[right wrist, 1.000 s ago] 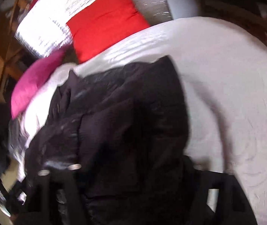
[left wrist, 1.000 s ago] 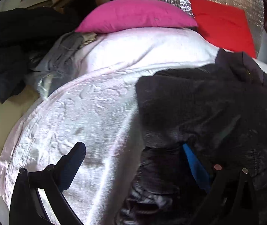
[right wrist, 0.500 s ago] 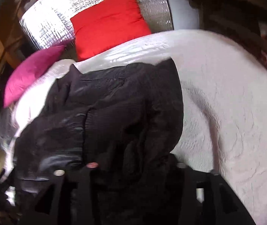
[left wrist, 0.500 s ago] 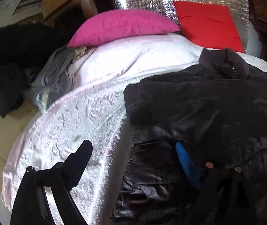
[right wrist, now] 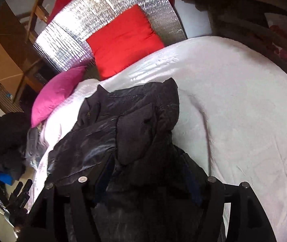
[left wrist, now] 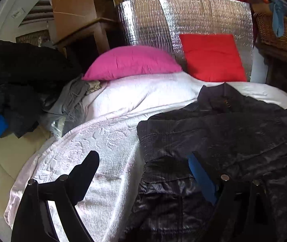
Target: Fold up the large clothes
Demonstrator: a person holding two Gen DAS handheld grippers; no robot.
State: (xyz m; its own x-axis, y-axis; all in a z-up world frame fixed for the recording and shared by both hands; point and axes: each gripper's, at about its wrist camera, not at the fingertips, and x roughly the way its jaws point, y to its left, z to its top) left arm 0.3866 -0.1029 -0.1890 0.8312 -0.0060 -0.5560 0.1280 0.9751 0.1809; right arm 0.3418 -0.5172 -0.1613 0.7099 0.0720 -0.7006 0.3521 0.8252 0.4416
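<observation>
A black padded jacket (left wrist: 224, 141) lies partly folded on the white bedspread (left wrist: 107, 145); it also shows in the right wrist view (right wrist: 127, 129). My left gripper (left wrist: 143, 171) is open; its left finger hangs over the bare bedspread and its blue-padded right finger (left wrist: 200, 173) rests against the jacket's near edge. My right gripper (right wrist: 147, 173) stands open around a bunch of the jacket's near hem, with dark fabric filling the gap between the fingers.
A pink pillow (left wrist: 131, 62) and a red pillow (left wrist: 212, 58) lie at the head of the bed before a silver foil panel (left wrist: 183, 20). A heap of dark and grey clothes (left wrist: 22, 84) sits at the left. A wicker basket (left wrist: 276, 30) stands at the right.
Both grippers have pulled back and risen; more of the room shows above the pillows. The jacket stays on the bed, its near edge slightly shifted.
</observation>
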